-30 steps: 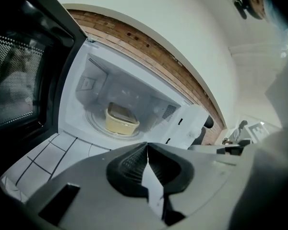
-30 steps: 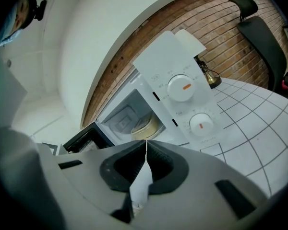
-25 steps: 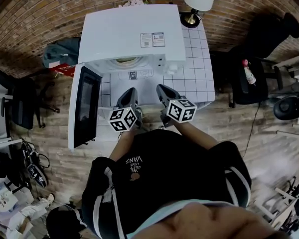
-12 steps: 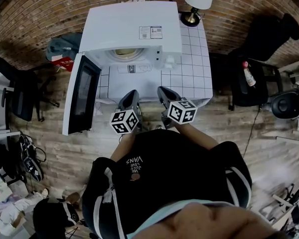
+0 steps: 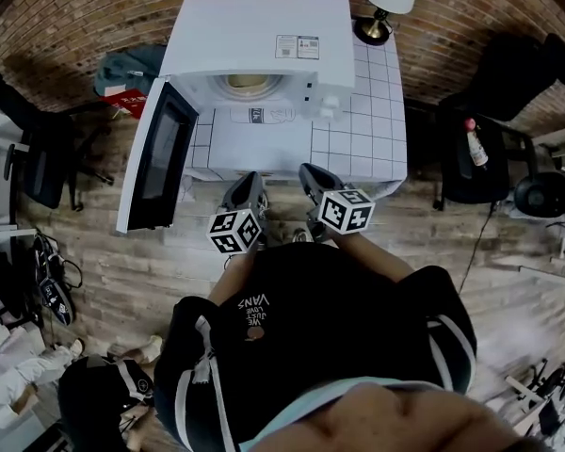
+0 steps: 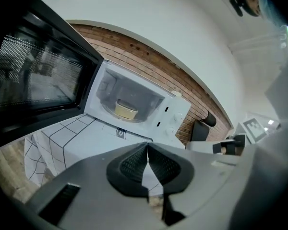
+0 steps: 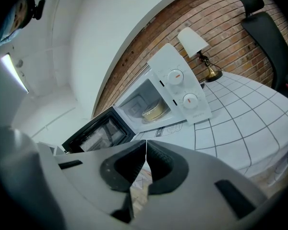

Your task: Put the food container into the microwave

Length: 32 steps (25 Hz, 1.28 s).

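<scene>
Food container [image 6: 126, 110]: sits on the turntable inside the microwave [image 5: 264, 36].
Left gripper [image 6: 147, 150]: jaws pressed together, nothing between them.
Right gripper [image 7: 146, 150]: jaws likewise together, empty.
Door [image 5: 158, 163]: swung wide open.
Advice: probably only closing is left; the left gripper should push the door's outer edge gently.
</scene>
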Tool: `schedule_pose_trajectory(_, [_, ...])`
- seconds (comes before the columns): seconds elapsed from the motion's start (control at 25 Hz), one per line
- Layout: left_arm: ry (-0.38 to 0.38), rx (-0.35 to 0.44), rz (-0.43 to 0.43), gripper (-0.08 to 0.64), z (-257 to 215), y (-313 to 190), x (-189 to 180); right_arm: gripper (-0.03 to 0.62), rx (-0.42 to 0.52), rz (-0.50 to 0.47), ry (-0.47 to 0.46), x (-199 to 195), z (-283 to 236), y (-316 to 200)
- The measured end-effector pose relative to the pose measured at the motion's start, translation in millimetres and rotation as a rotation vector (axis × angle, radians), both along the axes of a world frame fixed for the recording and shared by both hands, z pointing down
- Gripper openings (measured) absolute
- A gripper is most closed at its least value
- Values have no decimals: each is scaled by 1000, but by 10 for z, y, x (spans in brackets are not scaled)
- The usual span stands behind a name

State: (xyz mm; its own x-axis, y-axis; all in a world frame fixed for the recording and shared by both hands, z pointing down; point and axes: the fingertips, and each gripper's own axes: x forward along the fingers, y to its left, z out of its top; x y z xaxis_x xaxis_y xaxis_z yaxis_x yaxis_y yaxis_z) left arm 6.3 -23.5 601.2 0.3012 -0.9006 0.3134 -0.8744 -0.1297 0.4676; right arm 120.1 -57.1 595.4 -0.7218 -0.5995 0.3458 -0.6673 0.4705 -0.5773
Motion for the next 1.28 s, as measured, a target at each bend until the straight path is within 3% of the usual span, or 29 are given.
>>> schedule_pose_trajectory(1.28, [6, 13, -43, 12, 29, 604, -109, 5, -4, -27, 18, -106, 28, 511])
